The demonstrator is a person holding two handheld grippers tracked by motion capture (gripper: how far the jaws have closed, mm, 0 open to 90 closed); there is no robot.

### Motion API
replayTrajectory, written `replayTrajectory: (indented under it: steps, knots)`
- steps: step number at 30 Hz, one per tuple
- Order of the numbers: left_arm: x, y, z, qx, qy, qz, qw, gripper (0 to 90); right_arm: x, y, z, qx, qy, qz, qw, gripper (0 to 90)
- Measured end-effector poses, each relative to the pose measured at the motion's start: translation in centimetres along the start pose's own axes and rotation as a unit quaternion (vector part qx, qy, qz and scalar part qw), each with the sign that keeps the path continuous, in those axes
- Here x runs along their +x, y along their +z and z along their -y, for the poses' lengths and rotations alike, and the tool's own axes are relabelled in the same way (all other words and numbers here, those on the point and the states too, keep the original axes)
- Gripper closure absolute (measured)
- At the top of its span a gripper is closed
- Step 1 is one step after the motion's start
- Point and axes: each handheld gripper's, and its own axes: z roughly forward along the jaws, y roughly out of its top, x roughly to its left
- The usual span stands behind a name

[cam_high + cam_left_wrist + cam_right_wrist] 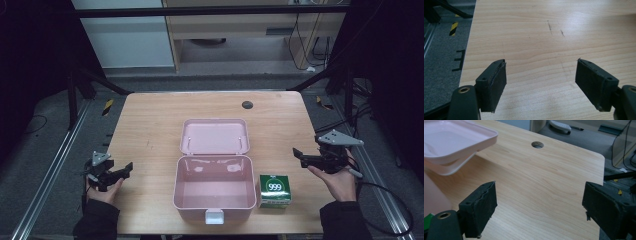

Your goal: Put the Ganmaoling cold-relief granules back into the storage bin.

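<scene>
Pink box (214, 187) sits lid-open mid-surface (150, 120); green carton (274, 190) just beside it. Left gripper (127, 169) and right gripper (298, 155) gape wide, holding nothing.

Box lid (454, 142): cut off by the top and left edges of the right gripper view.
Green carton (274, 190): small print too small to read; a green sliver (427, 220) at the right gripper view's left edge.
Desk (150, 125): near edge partly hidden by sleeves.
</scene>
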Motion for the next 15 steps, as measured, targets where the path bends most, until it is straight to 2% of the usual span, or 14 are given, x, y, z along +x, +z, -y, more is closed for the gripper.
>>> replayTrajectory:
  steps: [2, 4, 5, 6, 9, 11, 14, 15]
  knots:
    - [0.0, 0.0, 0.0, 0.000, 0.000, 0.000, 1.0000, 24.1, 0.1, -0.1, -0.2, 0.003, -0.007, -0.003, 1.0000, 12.3]
    - [0.0, 0.0, 0.0, 0.001, -0.001, -0.001, 1.0000, 24.1, 0.6, -0.2, -0.9, 0.018, -0.026, -0.015, 0.9994, 11.1]
    - [0.0, 0.0, 0.0, 0.001, -0.001, -0.001, 1.0000, 24.1, 0.6, -0.2, -0.9, 0.018, -0.026, -0.015, 0.9994, 11.1]
    - [0.1, 0.0, 0.0, 0.002, 0.000, -0.002, 1.0000, 24.1, 1.0, -0.2, -1.3, 0.031, -0.046, -0.022, 0.9982, 9.8]
    - [0.1, 0.1, 0.0, 0.003, 0.001, -0.002, 1.0000, 24.1, 1.5, -0.2, -1.8, 0.048, -0.072, -0.039, 0.9955, 9.8]
    - [0.1, 0.1, 0.0, 0.003, 0.001, -0.001, 1.0000, 24.2, 1.7, -0.2, -2.0, 0.055, -0.077, -0.046, 0.9945, 9.8]
    - [0.1, 0.1, 0.0, 0.004, 0.002, -0.001, 1.0000, 24.1, 2.3, -0.1, -2.6, 0.074, -0.103, -0.066, 0.9898, 9.1]
    - [0.1, 0.1, 0.0, 0.004, 0.002, -0.001, 1.0000, 24.2, 2.3, -0.1, -2.6, 0.074, -0.103, -0.066, 0.9898, 9.1]
